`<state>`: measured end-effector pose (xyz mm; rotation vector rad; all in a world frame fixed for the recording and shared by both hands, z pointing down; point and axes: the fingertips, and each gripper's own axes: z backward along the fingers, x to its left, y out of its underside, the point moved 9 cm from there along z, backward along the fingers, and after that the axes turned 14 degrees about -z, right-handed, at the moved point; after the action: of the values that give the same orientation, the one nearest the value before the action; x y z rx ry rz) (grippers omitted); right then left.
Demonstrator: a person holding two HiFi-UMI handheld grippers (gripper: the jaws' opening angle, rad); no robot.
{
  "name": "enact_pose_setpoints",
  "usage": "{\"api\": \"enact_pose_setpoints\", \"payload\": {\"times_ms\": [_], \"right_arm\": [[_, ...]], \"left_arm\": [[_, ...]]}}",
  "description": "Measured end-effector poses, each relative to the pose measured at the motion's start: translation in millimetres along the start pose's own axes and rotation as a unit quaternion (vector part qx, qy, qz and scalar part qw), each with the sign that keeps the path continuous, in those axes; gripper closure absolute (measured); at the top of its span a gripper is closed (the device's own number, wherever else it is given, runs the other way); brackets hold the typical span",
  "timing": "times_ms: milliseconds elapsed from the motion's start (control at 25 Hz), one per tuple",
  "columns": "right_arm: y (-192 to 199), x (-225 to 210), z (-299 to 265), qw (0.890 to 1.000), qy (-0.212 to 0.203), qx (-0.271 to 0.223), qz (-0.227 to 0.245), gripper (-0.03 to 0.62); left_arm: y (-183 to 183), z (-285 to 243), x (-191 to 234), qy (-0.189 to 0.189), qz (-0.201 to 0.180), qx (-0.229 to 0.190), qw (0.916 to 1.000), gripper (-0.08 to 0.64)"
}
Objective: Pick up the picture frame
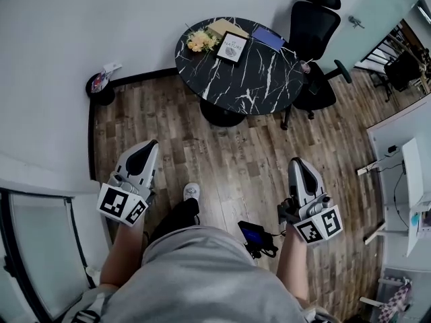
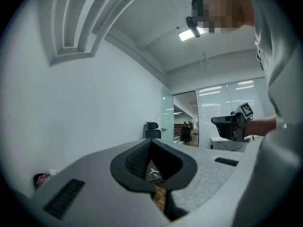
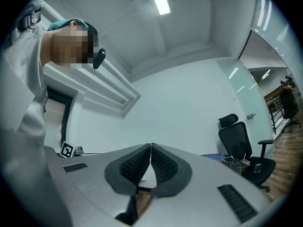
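The picture frame (image 1: 232, 48) sits at the far side of the round marble surface (image 1: 266, 79), beside the flowers (image 1: 200, 40), apparently as display. Left tongs (image 1: 150, 145) and right tongs (image 1: 297, 162), well short of the surface, are closed and empty, held level, probably for the approach.

left gripper (image 1: 145, 148): jaws together, empty | right gripper (image 1: 297, 165): jaws together, empty | both level

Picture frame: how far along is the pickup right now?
Done: nothing yet; the picture frame stands untouched on the black marble table beside the flowers. In hand: the left gripper and right gripper are both shut and empty, well short of the table. Left: close the distance, open a gripper, grasp the frame and lift it.
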<state>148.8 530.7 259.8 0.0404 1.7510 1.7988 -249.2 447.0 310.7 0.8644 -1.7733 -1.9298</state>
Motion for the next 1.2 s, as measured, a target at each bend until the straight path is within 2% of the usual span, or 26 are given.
{"api": "enact_pose_setpoints", "payload": {"times_ms": [520,920,1200], "right_arm": [[-5,-46,-82,1.0,0.024,-0.002,-0.006,0.565],[-5,-64,-141,1.0,0.018,-0.001,0.001,0.565],[-2,-74,-160,1.0,0.023,-0.001,-0.003,0.565]], "left_arm": [[11,-99,66,0.03,-0.004,-0.01,0.9995,0.554],[20,-140,110,0.033,-0.005,-0.013,0.9994,0.554],[25,-157,127,0.037,-0.006,-0.014,0.9992,0.554]]}}
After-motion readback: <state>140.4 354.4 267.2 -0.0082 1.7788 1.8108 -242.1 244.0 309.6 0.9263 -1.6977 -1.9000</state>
